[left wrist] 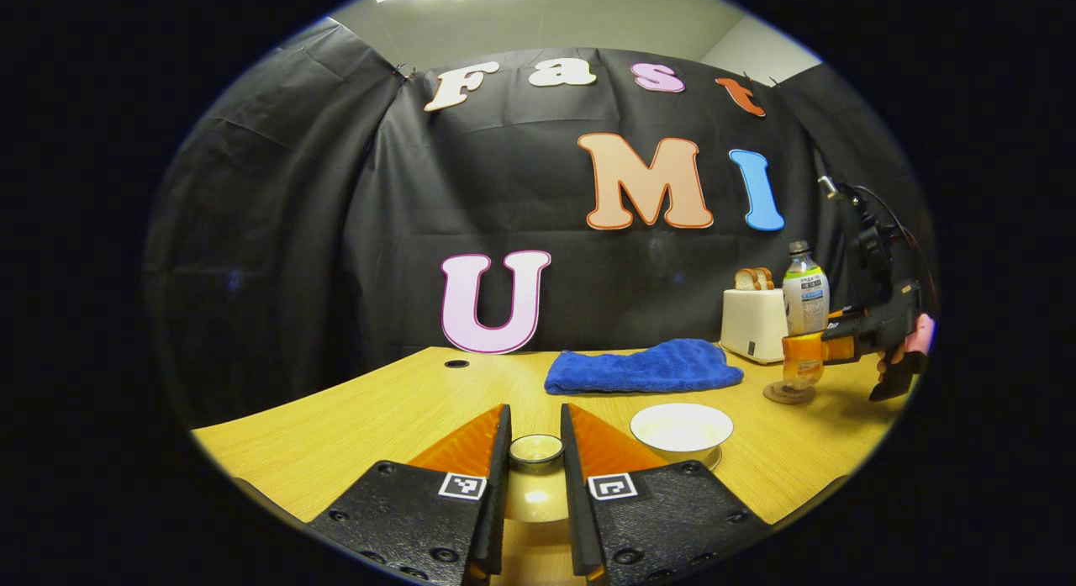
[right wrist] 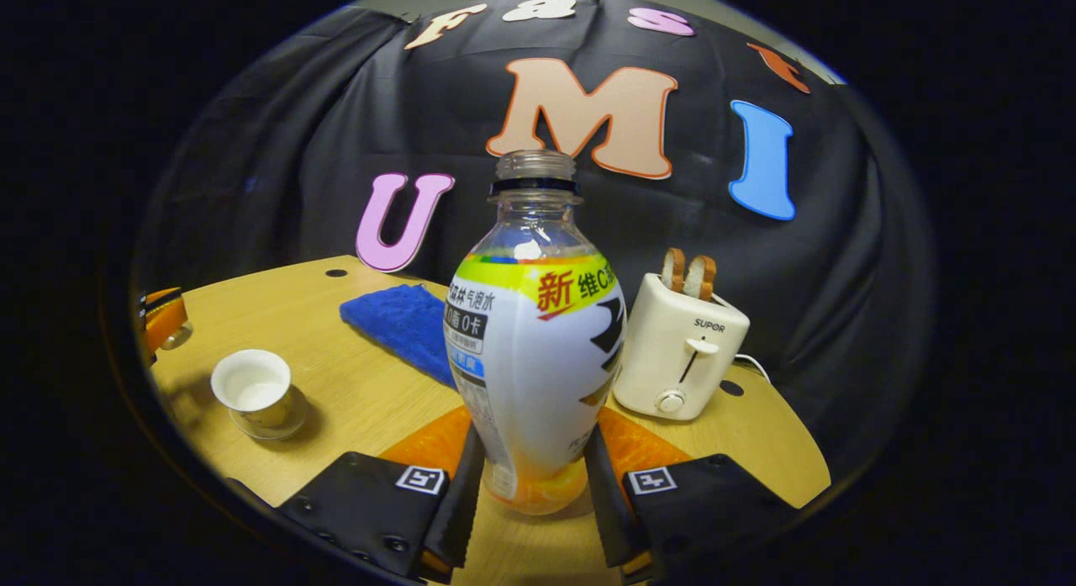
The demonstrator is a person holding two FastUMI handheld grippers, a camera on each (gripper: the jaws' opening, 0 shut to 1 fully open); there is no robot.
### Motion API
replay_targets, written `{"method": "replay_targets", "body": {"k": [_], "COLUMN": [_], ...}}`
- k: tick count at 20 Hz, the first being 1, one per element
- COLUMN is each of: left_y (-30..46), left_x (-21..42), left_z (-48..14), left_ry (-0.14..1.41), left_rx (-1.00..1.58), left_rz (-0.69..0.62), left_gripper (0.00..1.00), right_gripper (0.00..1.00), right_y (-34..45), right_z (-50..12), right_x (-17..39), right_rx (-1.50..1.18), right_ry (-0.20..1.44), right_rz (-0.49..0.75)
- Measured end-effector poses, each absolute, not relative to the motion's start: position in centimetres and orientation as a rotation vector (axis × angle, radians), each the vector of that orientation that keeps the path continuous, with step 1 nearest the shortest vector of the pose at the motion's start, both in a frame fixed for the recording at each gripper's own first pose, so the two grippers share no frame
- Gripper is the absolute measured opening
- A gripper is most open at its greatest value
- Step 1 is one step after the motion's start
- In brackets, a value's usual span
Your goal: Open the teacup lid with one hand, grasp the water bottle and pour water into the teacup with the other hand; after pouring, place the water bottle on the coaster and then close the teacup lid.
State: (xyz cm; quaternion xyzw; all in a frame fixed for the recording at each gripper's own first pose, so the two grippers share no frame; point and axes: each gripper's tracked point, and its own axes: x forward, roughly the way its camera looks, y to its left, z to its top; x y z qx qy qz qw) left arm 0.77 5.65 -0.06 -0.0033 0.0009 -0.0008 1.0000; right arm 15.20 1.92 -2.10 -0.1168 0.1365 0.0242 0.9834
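Light wood surface, round edge, small dark holes in it; black cloth wall behind, pale ceiling above. My left gripper sits low over the surface, narrow, fingers on both sides of the teacup lid; pressing or not, cannot tell. Open teacup just right of it, white inside, standing on the surface; in the right gripper view the teacup is far left, well apart from the bottle. My right gripper is clamped on the lower body of the water bottle, upright, no cap, orange liquid at the bottom. From the left gripper view the water bottle stands on the coaster, right gripper around it, a hand behind. Blue towel lies between teacup and wall. White toaster with two bread slices just right of the bottle, near the surface edge.
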Motion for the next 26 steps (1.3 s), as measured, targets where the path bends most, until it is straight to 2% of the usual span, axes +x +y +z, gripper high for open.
{"method": "replay_targets", "body": {"k": [8, 9, 15, 17, 18, 23, 26], "left_y": [5.7, 5.7, 5.7, 5.7, 5.7, 5.6, 5.6], "left_x": [0.8, 0.8, 0.8, 0.8, 0.8, 0.8, 0.8], "left_z": [-0.1, -0.1, -0.1, -0.1, -0.1, -0.1, -0.1], "left_ry": [0.002, 0.002, 0.002, 0.002, 0.001, 0.001, 0.001], "left_rx": [-0.007, -0.007, -0.007, -0.007, -0.007, -0.007, -0.007], "left_rz": [-0.001, -0.001, -0.002, -0.002, -0.002, -0.003, -0.003], "left_gripper": [0.29, 0.29, 0.29, 0.29, 0.29, 0.29, 0.29], "right_gripper": [0.63, 0.65, 0.65, 0.63, 0.70, 0.77, 0.88], "right_y": [0.8, 0.4, 0.0, 0.0, 0.0, -0.2, -0.2], "right_z": [-4.2, -4.4, -4.4, -4.4, -4.4, -4.9, -5.6], "right_x": [16.6, 16.8, 16.7, 16.7, 16.6, 16.3, 15.8], "right_rx": [-0.071, -0.066, -0.074, -0.069, -0.067, -0.038, -0.034], "right_ry": [0.315, 0.322, 0.310, 0.308, 0.308, 0.321, 0.332], "right_rz": [0.025, 0.021, 0.014, 0.011, 0.011, 0.025, 0.033]}}
